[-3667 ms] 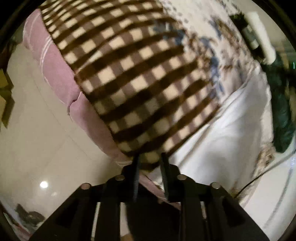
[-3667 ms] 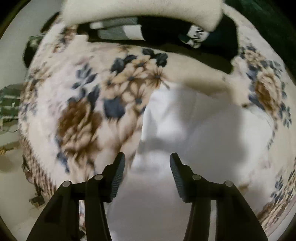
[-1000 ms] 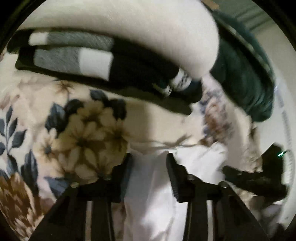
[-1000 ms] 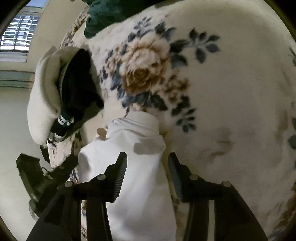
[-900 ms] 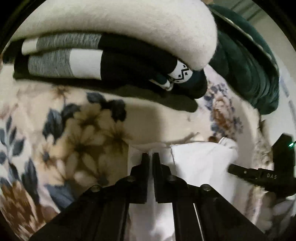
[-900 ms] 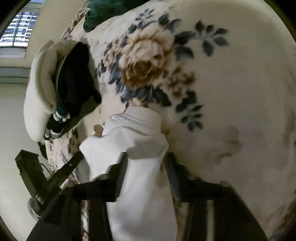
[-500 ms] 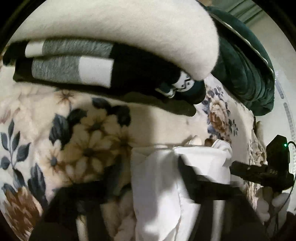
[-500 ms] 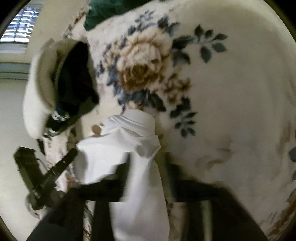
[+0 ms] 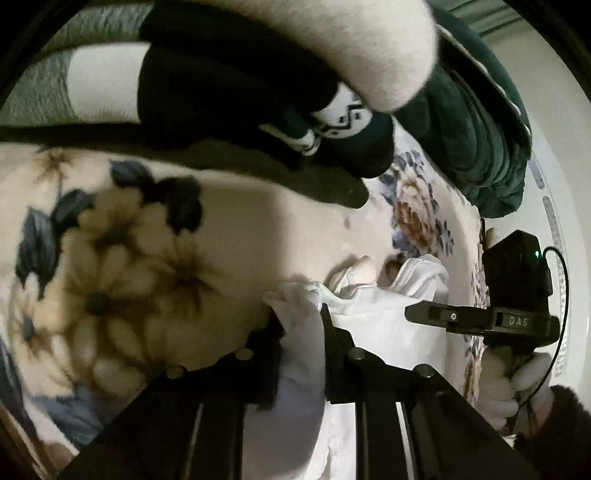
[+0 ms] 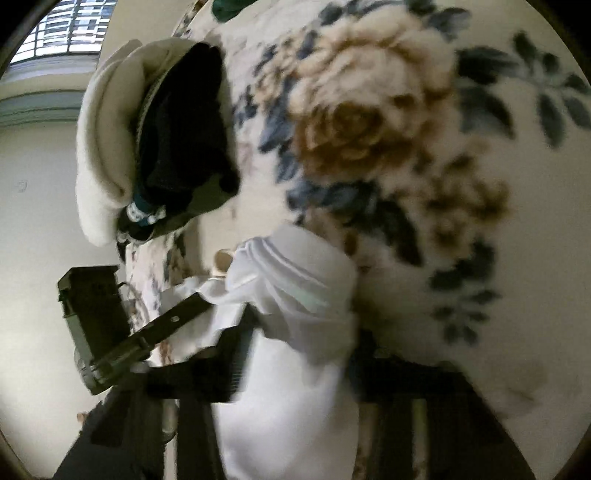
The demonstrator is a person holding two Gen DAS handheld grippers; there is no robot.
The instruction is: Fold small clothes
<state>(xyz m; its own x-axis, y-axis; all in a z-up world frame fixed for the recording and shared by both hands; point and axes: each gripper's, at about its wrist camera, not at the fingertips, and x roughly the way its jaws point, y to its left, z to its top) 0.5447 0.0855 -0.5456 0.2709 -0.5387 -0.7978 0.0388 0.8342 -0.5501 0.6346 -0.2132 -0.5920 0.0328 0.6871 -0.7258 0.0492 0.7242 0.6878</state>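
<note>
A small white garment (image 9: 373, 321) lies on a cream floral blanket (image 9: 147, 266). My left gripper (image 9: 300, 316) is shut on the white garment's near edge, with bunched cloth between its jaws. In the right wrist view the white garment (image 10: 295, 306) fills the gap of my right gripper (image 10: 303, 332), whose blurred jaws are shut on the cloth. The right gripper also shows in the left wrist view (image 9: 436, 316) at the garment's far side. The left gripper also shows in the right wrist view (image 10: 177, 317) at the left.
A stack of folded clothes, black, grey and white (image 9: 221, 92), lies under a cream fleece (image 9: 314, 33) at the back. A dark green blanket (image 9: 480, 122) lies behind it. The stack (image 10: 177, 147) and a window (image 10: 70, 29) show in the right wrist view.
Both grippers went from open around the white garment to shut on it. They have lifted and bunched its edges, and both views moved closer to the folded stack.
</note>
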